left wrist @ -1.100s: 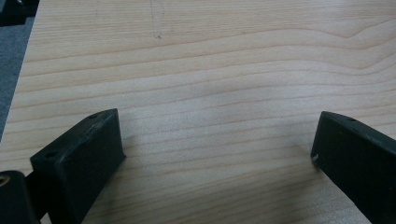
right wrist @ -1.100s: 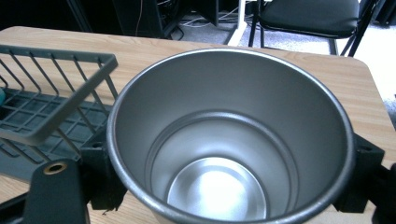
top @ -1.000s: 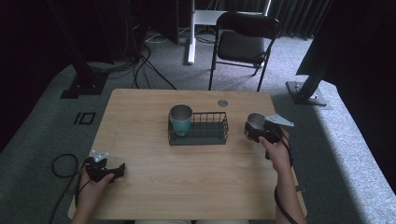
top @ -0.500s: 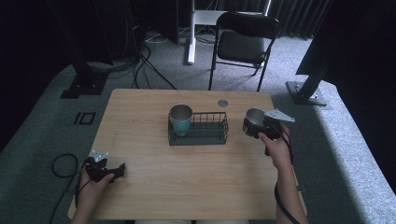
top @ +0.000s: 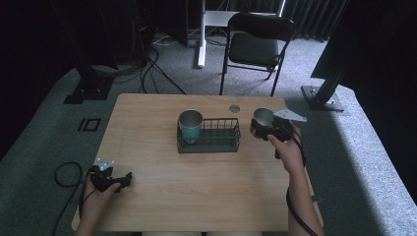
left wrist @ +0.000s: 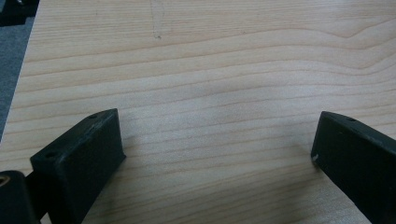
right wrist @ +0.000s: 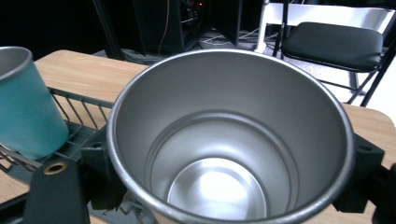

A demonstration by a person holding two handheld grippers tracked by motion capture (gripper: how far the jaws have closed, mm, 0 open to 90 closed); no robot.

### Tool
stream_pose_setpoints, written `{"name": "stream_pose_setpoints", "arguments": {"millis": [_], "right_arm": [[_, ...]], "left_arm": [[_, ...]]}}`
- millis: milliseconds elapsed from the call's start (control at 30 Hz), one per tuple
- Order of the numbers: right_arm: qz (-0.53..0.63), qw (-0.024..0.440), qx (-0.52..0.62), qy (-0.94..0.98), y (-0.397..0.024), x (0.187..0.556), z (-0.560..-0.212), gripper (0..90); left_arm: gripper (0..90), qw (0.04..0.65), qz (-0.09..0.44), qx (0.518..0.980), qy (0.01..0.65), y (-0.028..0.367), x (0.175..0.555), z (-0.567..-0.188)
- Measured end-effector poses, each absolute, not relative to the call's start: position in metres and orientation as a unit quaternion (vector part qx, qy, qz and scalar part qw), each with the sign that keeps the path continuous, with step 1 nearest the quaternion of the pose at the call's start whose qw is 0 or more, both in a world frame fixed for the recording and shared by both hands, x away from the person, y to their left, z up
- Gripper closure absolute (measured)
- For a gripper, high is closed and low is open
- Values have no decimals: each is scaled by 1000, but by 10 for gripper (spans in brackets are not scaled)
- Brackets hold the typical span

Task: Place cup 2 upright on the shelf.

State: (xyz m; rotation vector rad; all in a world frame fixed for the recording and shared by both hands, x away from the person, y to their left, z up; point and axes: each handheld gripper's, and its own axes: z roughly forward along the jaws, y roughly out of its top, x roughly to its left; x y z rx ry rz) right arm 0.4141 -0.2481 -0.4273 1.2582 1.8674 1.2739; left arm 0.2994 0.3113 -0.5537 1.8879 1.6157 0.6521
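A black wire basket (top: 216, 137) stands at the table's middle, and a teal cup (top: 190, 127) sits upright in its left end. The same teal cup (right wrist: 25, 107) and basket (right wrist: 79, 121) lie to the left in the right gripper view. My right gripper (top: 259, 129) hovers just right of the basket, shut on a steel cup (top: 263, 119). That steel cup (right wrist: 229, 135) is upright and empty, clamped between the jaws of the right gripper (right wrist: 229, 156). My left gripper (top: 118, 179) rests open near the table's front left corner. Bare wood lies between the jaws of the left gripper (left wrist: 215, 126).
The wooden table (top: 147, 113) has a small round grommet (top: 234, 108) behind the basket. A black folding chair (top: 255, 46) stands beyond the far edge, with stands and cables on the floor around it. A cable loop (top: 64, 172) lies left of the table.
My right gripper has carried the steel cup a little to the left and farther from me, closer to the basket's right end. The left gripper has stayed put.
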Motion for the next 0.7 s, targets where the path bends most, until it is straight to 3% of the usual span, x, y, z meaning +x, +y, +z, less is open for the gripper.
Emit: {"name": "stream_pose_setpoints", "arguments": {"millis": [700], "right_arm": [[488,252,429,718,-200,421,-416,179]], "left_arm": [[28,282,244,705,603,311,299,-554]]}}
